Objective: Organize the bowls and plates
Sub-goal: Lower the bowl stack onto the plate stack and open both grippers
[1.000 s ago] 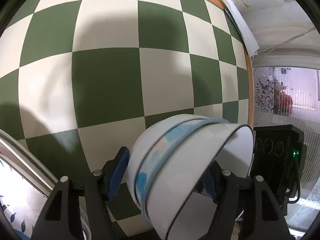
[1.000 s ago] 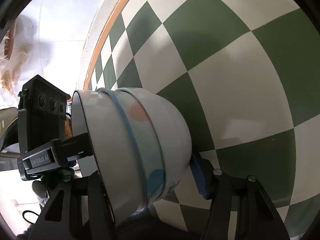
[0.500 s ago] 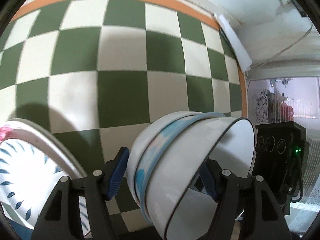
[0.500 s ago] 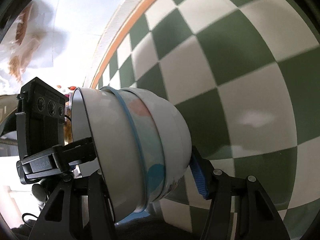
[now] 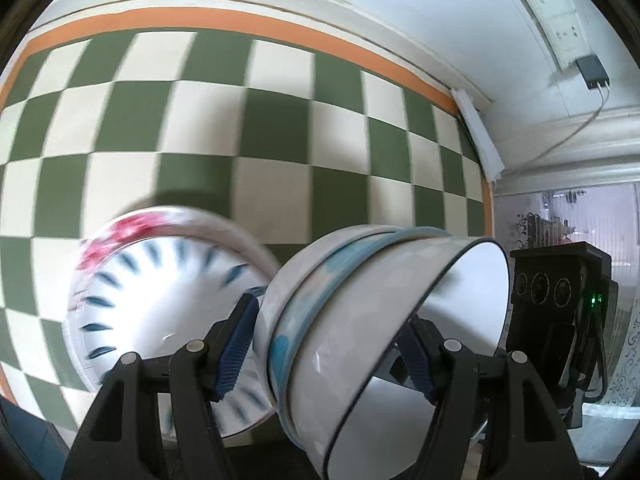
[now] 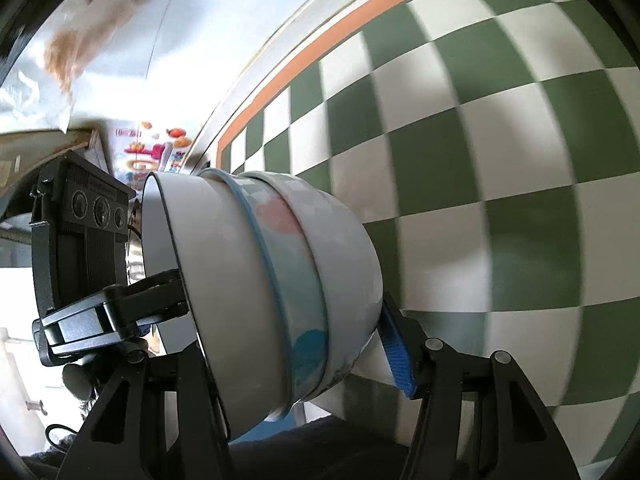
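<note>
A: What is seen at the left of the left wrist view?

B: A stack of plates [image 5: 160, 304] is seen there, round and glossy, rimmed with red flowers and blue leaf strokes, blurred by motion. It lies on the counter [image 5: 240, 128], which is covered by a smooth green and cream checked cloth edged in orange.

A: And what is held in the middle?

B: A stack of bowls [image 5: 372, 328] is gripped on its side by the left gripper [image 5: 328, 340]. Three nested bowls are made out, white and glazed; the middle one is banded in blue, the innermost rimmed by a thin dark line. The blue ribbed fingers [image 5: 236, 344] are pressed against the base and inside the mouth.

A: What is shown further right?

B: A black boxy device with a green light is seen beside the bowls' mouth.

A: And in the right wrist view?

B: The same stack [image 6: 272, 292] is clamped by the right gripper [image 6: 288, 340], one blue ribbed pad [image 6: 396, 356] set against the rounded base. The stack is held above the checked cloth.
</note>
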